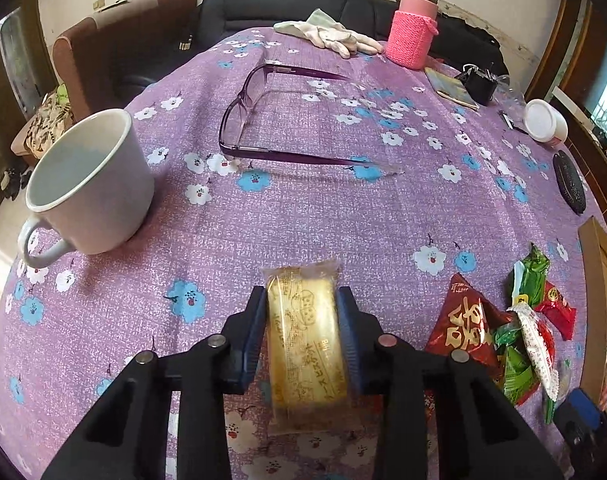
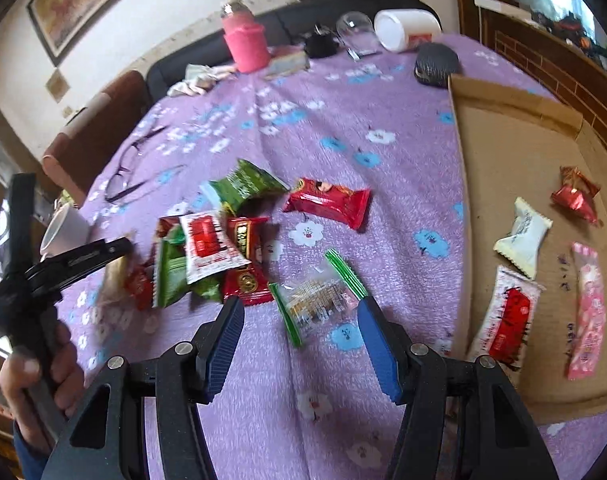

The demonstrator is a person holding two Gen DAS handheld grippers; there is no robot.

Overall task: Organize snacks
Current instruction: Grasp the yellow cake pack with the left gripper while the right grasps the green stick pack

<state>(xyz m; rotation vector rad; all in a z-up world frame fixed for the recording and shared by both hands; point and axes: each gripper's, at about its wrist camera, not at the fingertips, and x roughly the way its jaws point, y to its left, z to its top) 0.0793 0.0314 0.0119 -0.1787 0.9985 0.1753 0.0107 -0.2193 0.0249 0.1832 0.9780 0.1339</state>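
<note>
My left gripper (image 1: pixel 301 296) is shut on a yellow wrapped cake (image 1: pixel 303 336), held just above the purple flowered cloth. A pile of red and green snack packets (image 1: pixel 503 336) lies to its right. In the right wrist view my right gripper (image 2: pixel 301 308) is open, its jaws on either side of a clear packet with green ends (image 2: pixel 317 300) on the cloth. The snack pile (image 2: pixel 211 256) lies ahead to the left, with a red packet (image 2: pixel 327 202) apart from it. A cardboard tray (image 2: pixel 503 152) at the right holds several snacks (image 2: pixel 523 240). The left gripper (image 2: pixel 75 260) shows at the far left.
A white mug (image 1: pixel 87 184) stands left of the left gripper. Purple glasses (image 1: pixel 259 120) lie in the middle. At the far edge are a pink bottle (image 1: pixel 411 28), white gloves (image 1: pixel 331 34), a white jar (image 1: pixel 543 122) and a black case (image 1: pixel 569 182).
</note>
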